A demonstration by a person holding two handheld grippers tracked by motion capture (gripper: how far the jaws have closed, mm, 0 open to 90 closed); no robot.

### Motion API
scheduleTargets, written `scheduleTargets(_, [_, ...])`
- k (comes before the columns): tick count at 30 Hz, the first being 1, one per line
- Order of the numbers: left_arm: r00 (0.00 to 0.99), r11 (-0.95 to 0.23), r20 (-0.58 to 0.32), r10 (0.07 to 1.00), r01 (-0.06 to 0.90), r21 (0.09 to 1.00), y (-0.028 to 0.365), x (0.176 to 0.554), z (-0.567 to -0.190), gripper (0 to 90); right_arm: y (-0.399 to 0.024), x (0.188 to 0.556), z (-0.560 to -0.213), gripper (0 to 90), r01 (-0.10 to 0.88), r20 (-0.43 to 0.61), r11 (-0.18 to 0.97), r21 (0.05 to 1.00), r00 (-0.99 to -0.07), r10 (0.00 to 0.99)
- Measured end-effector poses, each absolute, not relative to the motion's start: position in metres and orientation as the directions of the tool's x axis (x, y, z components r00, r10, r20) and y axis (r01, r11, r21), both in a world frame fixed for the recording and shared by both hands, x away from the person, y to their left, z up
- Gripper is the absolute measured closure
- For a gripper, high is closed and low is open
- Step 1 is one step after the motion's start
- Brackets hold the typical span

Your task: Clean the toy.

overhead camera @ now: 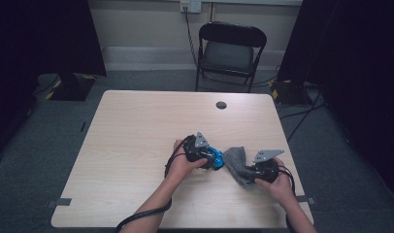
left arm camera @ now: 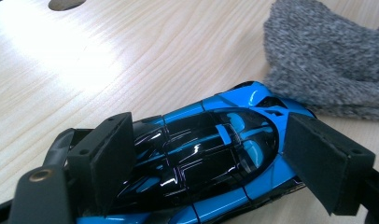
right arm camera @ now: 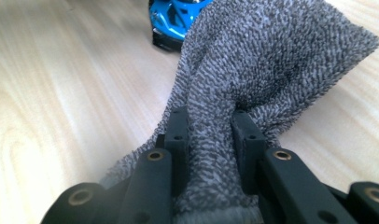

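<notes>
Looking down from the high view, the left gripper (overhead camera: 210, 156) sits over a blue toy car (overhead camera: 215, 158) near the middle of the wooden table (overhead camera: 137, 126), and the right gripper (overhead camera: 253, 171) holds one end of a grey cloth (overhead camera: 236, 162). The cloth reaches from the right gripper's jaws up to the car's end, touching or nearly so.

Seen along the left gripper's own jaws, its two pads (left arm camera: 106, 154) bracket the toy car (left arm camera: 215, 154) on both flanks, apparently clamping it; the cloth (left arm camera: 327, 65) lies just past the car's far end.

From the right gripper view, the jaws are closed on a bunched fold of the cloth (right arm camera: 253, 70), which rises ahead of them toward the car (right arm camera: 173, 18).

My reading is that wiping the car is the job: both things are already gripped and brought together, while the rubbing over the car's roof and sides looks mostly left to do.
</notes>
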State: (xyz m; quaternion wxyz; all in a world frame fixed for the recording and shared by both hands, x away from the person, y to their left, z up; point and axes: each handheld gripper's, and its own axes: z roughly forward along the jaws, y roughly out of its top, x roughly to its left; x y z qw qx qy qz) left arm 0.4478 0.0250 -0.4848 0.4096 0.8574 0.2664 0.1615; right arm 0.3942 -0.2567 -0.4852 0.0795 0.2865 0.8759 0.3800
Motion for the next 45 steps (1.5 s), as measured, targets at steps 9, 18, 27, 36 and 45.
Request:
scheduleTargets(9, [0.805,-0.526,0.054,0.590,0.333,0.782,0.024,0.448,-0.484,16.6,-0.260,0.379,-0.484,71.7,0.425,0.081,0.560,0.711,-0.841,0.536])
scheduleTargets(18, [0.815,-0.525,0.028,0.579,0.347,0.778,0.028,0.452,-0.482,16.9,-0.253,0.371,-0.470,71.0,0.389,0.074,0.570,0.724,-0.865,0.497])
scheduleTargets(27, [0.821,-0.522,0.025,0.570,0.339,0.783,0.030,0.451,-0.470,19.2,-0.256,0.369,-0.464,71.0,0.381,0.074,0.541,0.750,-0.861,0.503])
scheduleTargets(36, [0.812,-0.514,0.028,0.583,0.342,0.787,0.061,0.440,-0.450,18.9,-0.249,0.367,-0.460,71.0,0.384,0.076,0.527,0.759,-0.855,0.513])
scheduleTargets(45, [0.784,-0.488,0.011,0.621,0.376,0.787,0.112,0.420,-0.450,19.3,-0.210,0.367,-0.453,70.3,0.346,0.067,0.540,0.768,-0.881,0.469])
